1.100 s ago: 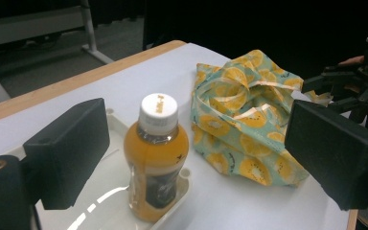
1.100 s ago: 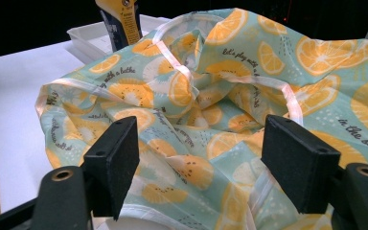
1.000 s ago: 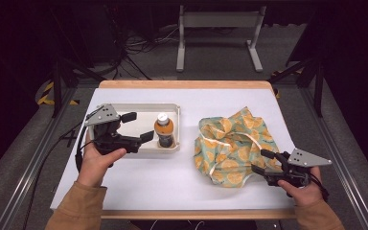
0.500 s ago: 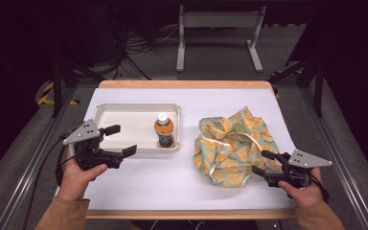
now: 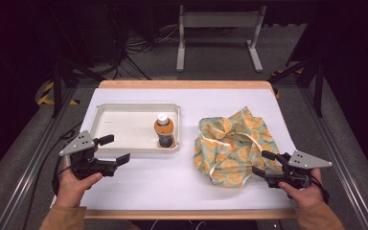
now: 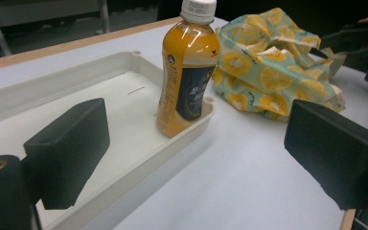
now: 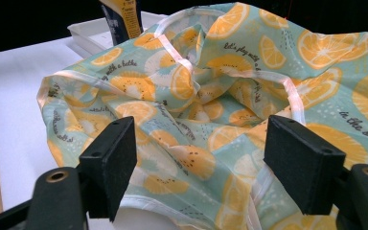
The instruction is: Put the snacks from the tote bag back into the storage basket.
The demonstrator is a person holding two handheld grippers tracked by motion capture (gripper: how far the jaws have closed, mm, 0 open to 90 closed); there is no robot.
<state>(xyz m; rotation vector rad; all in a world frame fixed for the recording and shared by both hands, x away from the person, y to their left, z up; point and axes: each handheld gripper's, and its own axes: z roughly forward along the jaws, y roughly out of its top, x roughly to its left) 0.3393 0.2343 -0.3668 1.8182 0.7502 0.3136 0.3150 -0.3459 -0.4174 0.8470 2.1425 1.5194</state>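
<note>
My left gripper (image 5: 117, 149) hangs just off the near left corner of the white tray (image 5: 106, 144), jaws spread wide and holding nothing. The orange drink bottle (image 5: 164, 130) stands upright in the tray's near right corner, in front of my left jaws in the left gripper view. My right gripper (image 5: 264, 162) sits near the table's (image 5: 163, 182) near right corner, jaws wide apart and empty, right at the near edge of the crumpled lemon-print cloth bag (image 5: 230, 143); I cannot tell whether they touch it.
</note>
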